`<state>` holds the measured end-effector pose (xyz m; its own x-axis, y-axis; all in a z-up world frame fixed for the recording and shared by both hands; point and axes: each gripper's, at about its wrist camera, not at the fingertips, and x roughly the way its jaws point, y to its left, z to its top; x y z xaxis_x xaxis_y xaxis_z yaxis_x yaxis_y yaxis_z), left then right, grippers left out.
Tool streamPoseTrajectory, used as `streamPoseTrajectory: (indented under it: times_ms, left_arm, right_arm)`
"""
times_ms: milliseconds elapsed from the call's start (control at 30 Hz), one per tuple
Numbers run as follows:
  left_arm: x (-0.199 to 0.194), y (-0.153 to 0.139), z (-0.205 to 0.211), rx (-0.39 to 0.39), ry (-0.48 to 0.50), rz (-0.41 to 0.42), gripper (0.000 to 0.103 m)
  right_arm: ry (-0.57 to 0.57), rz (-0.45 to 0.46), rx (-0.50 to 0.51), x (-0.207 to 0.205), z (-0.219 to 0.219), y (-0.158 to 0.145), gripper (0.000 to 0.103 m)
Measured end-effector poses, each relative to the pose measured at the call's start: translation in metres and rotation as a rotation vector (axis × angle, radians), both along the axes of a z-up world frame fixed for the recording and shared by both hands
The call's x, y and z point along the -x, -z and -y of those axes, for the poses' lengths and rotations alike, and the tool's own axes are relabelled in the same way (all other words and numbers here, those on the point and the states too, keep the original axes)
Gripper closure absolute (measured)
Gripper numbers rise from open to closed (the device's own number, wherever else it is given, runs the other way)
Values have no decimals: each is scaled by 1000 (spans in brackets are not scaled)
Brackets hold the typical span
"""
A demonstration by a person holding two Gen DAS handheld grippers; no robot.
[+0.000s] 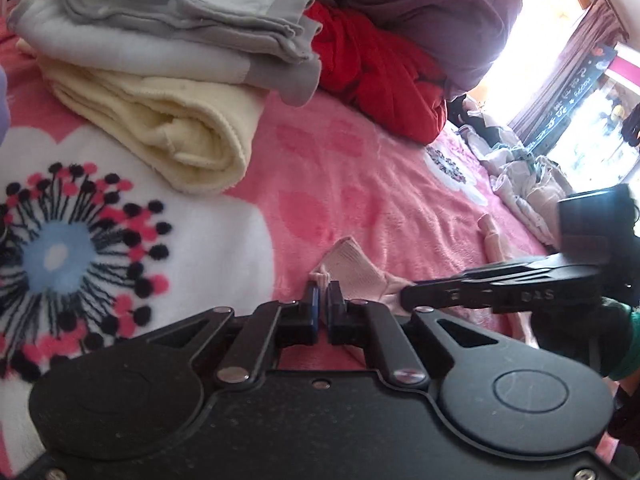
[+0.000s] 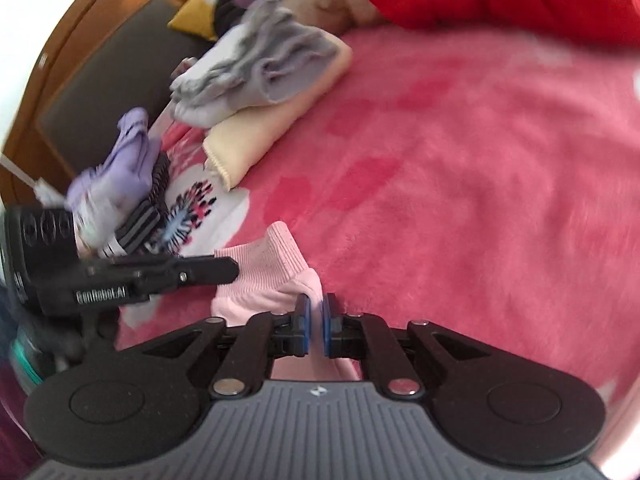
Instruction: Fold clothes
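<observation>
The left gripper (image 1: 322, 294) is pinching one edge of a small pink sock (image 1: 360, 270), its blue pads pressed together on a bunched bit of the fabric. The right gripper (image 2: 315, 312) is clamping the same pink sock (image 2: 276, 268) at another edge, with pale pink cloth showing between its nearly closed pads. The sock is lying on a pink floral blanket (image 1: 340, 168), stretched between the two tools. In the left wrist view, the right gripper is coming in from 3 o'clock. A folded stack is sitting at 11 o'clock: a grey and white garment (image 1: 160, 28) on top of a cream one (image 1: 160, 128). A red garment (image 1: 380, 76) is bunched at 1 o'clock, touching the stack's far corner.
</observation>
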<state>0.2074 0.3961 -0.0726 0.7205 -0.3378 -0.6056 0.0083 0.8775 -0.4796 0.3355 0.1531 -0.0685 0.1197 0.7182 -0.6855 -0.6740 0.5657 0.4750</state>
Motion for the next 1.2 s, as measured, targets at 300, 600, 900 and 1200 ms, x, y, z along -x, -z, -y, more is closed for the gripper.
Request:
streamPoseTrajectory:
  times_ms: [300,600,900,1200]
  left_arm:
    - [4,1,2,-48,-19,10,91]
    - [23,-27,15,5,47,166,90]
    - [-8,-8,120,-158,397,53,90]
    - [-28,2,85,-293,204,55,99]
  right_arm:
    - [128,323,122,37,48,-35,76]
    - [120,447,99,122,89,-47,80]
    - [238,389,155,115,76,-13,91]
    - [244,444,192,121,70,-1,91]
